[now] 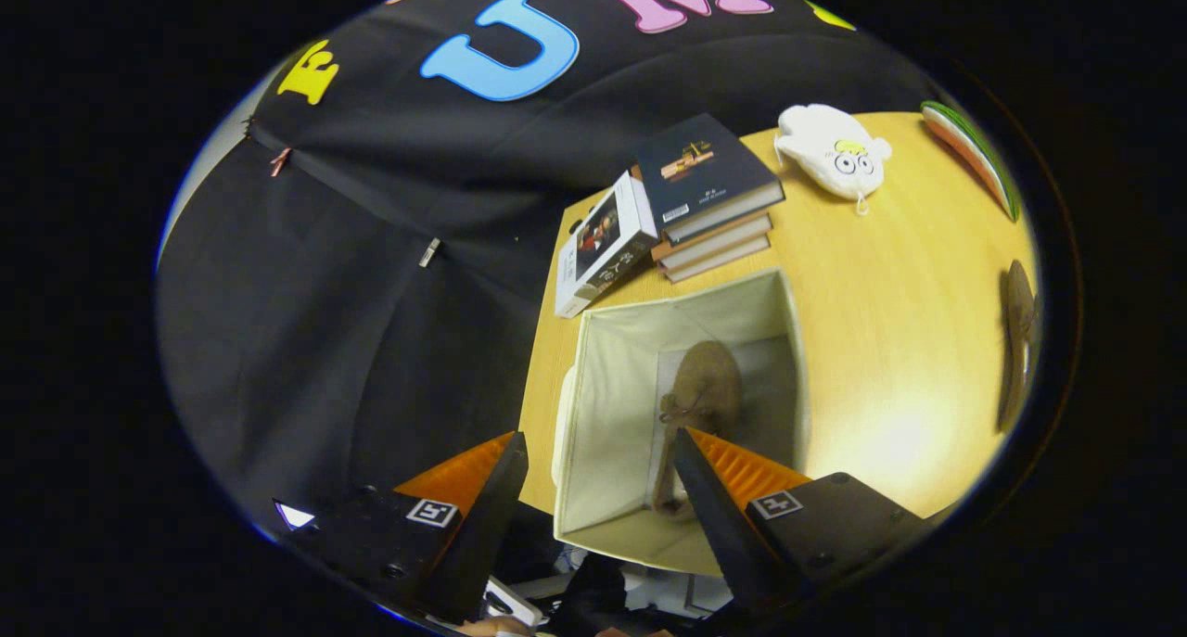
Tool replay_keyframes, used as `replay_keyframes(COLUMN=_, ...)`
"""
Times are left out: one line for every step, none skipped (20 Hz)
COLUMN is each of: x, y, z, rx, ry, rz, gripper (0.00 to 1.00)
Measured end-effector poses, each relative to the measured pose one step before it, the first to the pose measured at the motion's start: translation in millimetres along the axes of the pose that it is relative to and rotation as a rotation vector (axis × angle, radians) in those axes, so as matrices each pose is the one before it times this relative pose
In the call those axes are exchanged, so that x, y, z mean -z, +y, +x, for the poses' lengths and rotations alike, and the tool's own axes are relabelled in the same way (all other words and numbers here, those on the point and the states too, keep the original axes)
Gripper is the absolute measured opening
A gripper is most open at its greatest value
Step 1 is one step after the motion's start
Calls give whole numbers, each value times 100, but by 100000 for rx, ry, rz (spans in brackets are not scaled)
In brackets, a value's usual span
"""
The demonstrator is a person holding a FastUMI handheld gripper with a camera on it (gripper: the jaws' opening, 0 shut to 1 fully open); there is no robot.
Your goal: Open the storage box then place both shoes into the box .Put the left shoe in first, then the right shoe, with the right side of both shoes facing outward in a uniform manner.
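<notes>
- One shoe (700,405) lies inside the open box (612,387), just ahead of the gripper (598,456), whose fingers stand spread, holding nothing.
- Another brown thing, perhaps the second shoe (1018,340), lies on the table (890,340), well apart.

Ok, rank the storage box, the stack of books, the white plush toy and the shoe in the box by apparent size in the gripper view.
1. Storage box, open beyond the spread claw.
2. Stack of books.
3 and 4. Shoe in the box and white plush toy: unsure, the toy lies farther off.
</notes>
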State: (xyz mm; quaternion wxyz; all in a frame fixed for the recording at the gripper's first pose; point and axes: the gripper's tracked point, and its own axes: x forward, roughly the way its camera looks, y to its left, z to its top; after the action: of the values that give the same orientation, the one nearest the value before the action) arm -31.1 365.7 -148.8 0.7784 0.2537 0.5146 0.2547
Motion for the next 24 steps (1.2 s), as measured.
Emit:
replay_keyframes(x=-790, y=-1535, z=-1568, rx=1811, ry=-2729, rz=-2686, gripper=98)
replay_keyframes(x=-977, y=-2007, z=-2305, rx=2974, ry=-2684, rz=-2709, gripper=98)
replay_keyframes(x=-785, y=-2126, z=-1550, rx=3572, ry=-2669, rz=-2782, gripper=98)
replay_keyframes(x=-593, y=-2326, z=-1288, rx=4062, ry=-2474, rz=-2508, gripper=98)
replay_keyframes(x=-368, y=-2342, z=-550, rx=4303, ry=-1910, rz=-2531, gripper=98)
replay_keyframes(x=-141, y=-2731, z=-855, rx=4901, ry=-1478, rz=-2551, gripper=98)
replay_keyframes(x=41, y=-2757, z=-677, rx=4819, ry=-1124, rz=-2145, gripper=98)
replay_keyframes(x=300, y=-2843, z=-456, rx=4933, ry=190, rz=-950, gripper=98)
replay_keyframes(x=418, y=-2184, z=-359, rx=3166, ry=470, rz=257, gripper=98)
replay_keyframes(x=509, y=-2319, z=-210, rx=2760, ry=1277, rz=1015, gripper=98)
replay_keyframes(x=550, y=-2223, z=-308, rx=2733, ry=1376, rz=1346, gripper=98)
replay_keyframes(x=411, y=-2365, z=-126, rx=2919, ry=832, rz=1180, gripper=98)
replay_keyframes(x=291, y=-2448, z=60, rx=3036, ry=357, rz=619, gripper=98)
replay_keyframes(x=311, y=-2390, z=244, rx=3231, ry=432, rz=-173, gripper=99)
replay_keyframes(x=439, y=-1855, z=-165, rx=2594, ry=809, rz=-513, gripper=98)
replay_keyframes(x=389, y=-2167, z=366, rx=1925, ry=829, rz=-1114, gripper=99)
replay_keyframes(x=481, y=-2040, z=424, rx=1955, ry=1329, rz=-1516, gripper=98)
replay_keyframes(x=341, y=-1775, z=487, rx=1345, ry=1034, rz=-1596, gripper=98)
replay_keyframes(x=549, y=-1397, z=765, rx=1158, ry=1629, rz=-1710, gripper=98)
replay_keyframes(x=442, y=-985, z=1147, rx=505, ry=2151, rz=-1847, gripper=98)
replay_keyframes(x=526, y=-720, z=742, rx=79, ry=1947, rz=-931, gripper=99)
replay_keyframes(x=522, y=-795, z=904, rx=-455, ry=2264, rz=-935, gripper=99)
replay_keyframes(x=500, y=-661, z=895, rx=-855, ry=2240, rz=-992, gripper=99)
replay_keyframes(x=317, y=-428, z=1006, rx=-956, ry=1398, rz=-1456, gripper=99)
